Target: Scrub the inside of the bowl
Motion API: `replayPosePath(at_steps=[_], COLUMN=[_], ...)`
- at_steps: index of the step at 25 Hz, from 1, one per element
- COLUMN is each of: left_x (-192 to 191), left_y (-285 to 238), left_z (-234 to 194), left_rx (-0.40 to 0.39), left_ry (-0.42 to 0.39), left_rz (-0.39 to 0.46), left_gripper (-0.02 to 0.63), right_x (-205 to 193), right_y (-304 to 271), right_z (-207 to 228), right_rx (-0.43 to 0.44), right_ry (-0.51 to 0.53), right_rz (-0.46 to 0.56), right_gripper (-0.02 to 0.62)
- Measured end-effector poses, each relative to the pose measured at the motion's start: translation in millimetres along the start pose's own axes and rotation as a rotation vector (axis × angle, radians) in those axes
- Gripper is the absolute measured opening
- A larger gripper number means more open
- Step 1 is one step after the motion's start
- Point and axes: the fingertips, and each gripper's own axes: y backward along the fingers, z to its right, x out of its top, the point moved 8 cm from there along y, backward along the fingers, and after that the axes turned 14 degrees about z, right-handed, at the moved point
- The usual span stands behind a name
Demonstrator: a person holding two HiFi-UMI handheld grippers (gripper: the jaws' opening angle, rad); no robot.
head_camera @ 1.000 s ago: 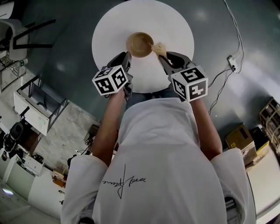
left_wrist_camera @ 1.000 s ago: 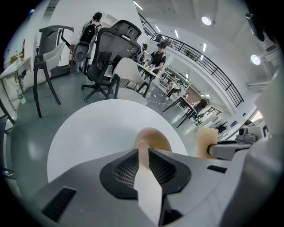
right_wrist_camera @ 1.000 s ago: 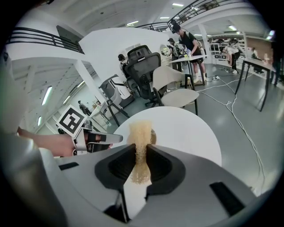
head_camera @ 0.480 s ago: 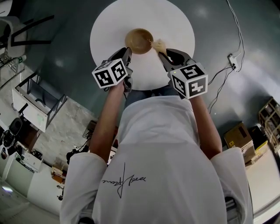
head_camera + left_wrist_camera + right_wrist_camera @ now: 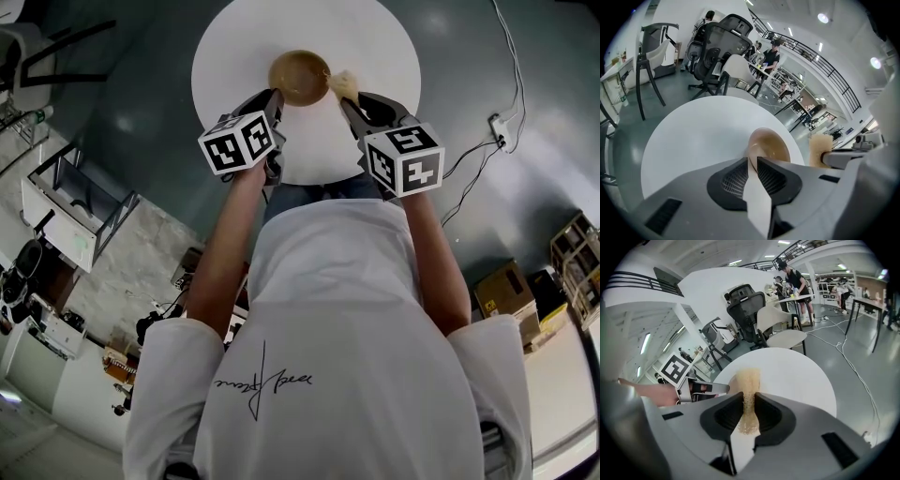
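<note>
Scarcely any shift; sponge (image 5: 343, 85) (right gripper's (image 5: 749, 398)) lengthwise toward bowl (image 5: 300, 77), perhaps touching.

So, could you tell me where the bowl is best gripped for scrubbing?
Probably the bowl by its near rim, from the person's side, one jaw inside, one outside, as the left tongs grip it: thin wall, hollow free for the sponge.

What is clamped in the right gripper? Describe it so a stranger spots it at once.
Find the round white table; a smooth brown round bowl sits near its middle. Just beside the bowl, on the person's right, the right gripper pinches a tan, coarse scrub pad: the only rough, fuzzy thing there.
</note>
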Motion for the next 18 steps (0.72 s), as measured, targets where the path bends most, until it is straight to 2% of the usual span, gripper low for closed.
replayPosePath(at_steps=[4, 18], left_x=[-0.8, -3.4], left_y=[-2.0, -5.3], left_z=[-2.3, -0.6], left_rx=[-0.002, -0.017], left_ry=[0.013, 0.026], left_rz=[-0.002, -0.012], left_gripper=[0.058, 0.058], right_x=[2.2, 3.4], right_y=[-7.0, -27.1], right_z=[4.0, 16.7], right_rx=[-0.021, -0.031], right_ry=[-0.022, 0.067], right_rz=[0.009, -0.043], right_gripper=[0.084, 0.084])
